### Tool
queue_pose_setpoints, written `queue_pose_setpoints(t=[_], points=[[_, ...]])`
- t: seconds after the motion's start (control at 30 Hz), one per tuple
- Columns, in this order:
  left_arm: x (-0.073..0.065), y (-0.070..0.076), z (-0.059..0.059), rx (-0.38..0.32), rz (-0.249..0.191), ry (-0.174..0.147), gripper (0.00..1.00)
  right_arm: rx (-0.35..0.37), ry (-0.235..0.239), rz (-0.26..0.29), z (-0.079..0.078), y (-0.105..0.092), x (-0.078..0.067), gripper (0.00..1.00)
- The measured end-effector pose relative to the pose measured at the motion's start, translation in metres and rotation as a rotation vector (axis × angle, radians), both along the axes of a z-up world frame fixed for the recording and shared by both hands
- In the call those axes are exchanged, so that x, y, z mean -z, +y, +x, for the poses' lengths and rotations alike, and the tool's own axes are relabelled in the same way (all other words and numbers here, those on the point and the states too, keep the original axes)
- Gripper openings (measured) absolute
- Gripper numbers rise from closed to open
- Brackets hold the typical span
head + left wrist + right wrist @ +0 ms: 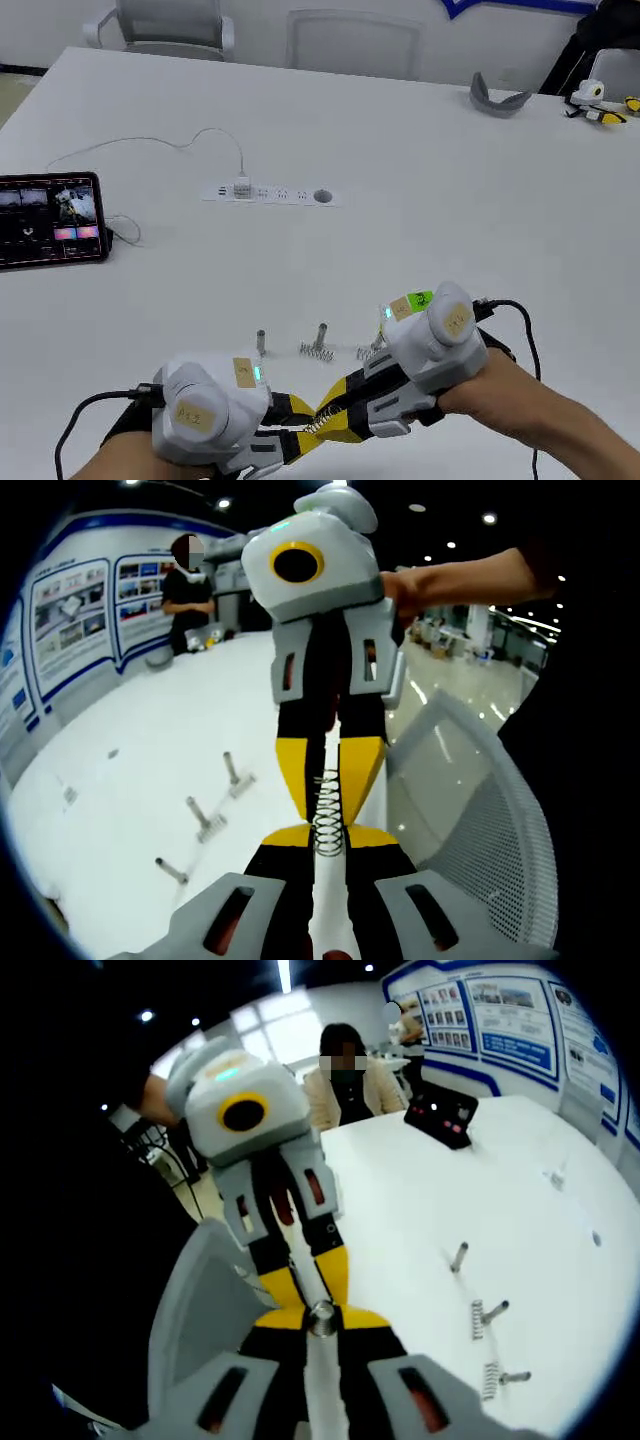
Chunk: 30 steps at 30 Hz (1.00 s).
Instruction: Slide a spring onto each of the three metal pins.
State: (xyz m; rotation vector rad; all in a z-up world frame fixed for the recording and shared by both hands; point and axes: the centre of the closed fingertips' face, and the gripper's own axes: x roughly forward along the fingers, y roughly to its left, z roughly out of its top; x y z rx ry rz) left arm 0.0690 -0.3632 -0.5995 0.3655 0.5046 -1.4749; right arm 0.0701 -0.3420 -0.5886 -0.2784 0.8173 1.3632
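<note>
A white table (450, 200) is seen across most of the head view. At the bottom of the frame the left gripper (306, 428) is held at the lower left and the right gripper (342, 408) at the lower right. They are pointed at each other, so that their yellow-and-black jaw tips meet just left of the bottom centre.

A dark tablet (52, 218) with a lit screen is laid at the left edge. A white power strip (270, 193) with a plug and cable is set above the centre of the frame.

Three metal pins are stood upright in a row on the table just above the grippers:
- The bare pin (261, 341) is on the left.
- The middle pin (321, 334) is at the centre.
- The right pin (377, 343) is partly hidden behind the right gripper.

A second spring (316, 351) is laid on the table just beside the foot of the middle pin. A third spring (365, 352) is laid just beside the foot of the right pin.

The held spring (320, 420) is carried above the table between the two grippers, below the row of pins in the frame. In the left gripper view the left gripper's jaws are drawn in to the spring's width and pinched on its near end. The far end is taken between the right gripper's jaws, which appear closed on it in the same way.
</note>
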Motion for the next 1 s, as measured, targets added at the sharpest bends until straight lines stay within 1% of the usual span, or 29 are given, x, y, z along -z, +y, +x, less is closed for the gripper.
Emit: queue_pose_setpoints(t=[0.23, 0.33, 0.37, 0.57, 0.73, 0.87, 1.0], points=[[0.001, 0.008, 0.002, -0.034, -0.007, 0.009, 0.11, 0.021, 0.005, 0.035, 0.003, 0.007, -0.001, 0.12], [0.005, 0.014, 0.003, -0.050, 0.007, 0.010, 0.13, 0.043, 0.015, 0.075, 0.008, 0.009, -0.007, 0.12], [0.006, 0.017, 0.004, -0.059, 0.008, 0.015, 0.15, 0.051, 0.021, 0.087, 0.010, 0.010, -0.009, 0.12], [0.010, 0.034, 0.010, -0.118, 0.007, 0.029, 0.17, 0.080, 0.027, 0.106, 0.018, 0.008, -0.012, 0.12], [0.011, 0.050, 0.019, -0.181, -0.003, 0.044, 0.17, 0.092, 0.026, 0.101, 0.021, 0.008, -0.012, 0.12], [0.012, 0.062, 0.027, -0.224, -0.002, 0.045, 0.19, 0.101, 0.026, 0.090, 0.025, 0.009, -0.008, 0.12], [0.012, 0.072, 0.033, -0.260, -0.007, 0.049, 0.19, 0.119, 0.022, 0.069, 0.030, 0.010, -0.003, 0.12]])
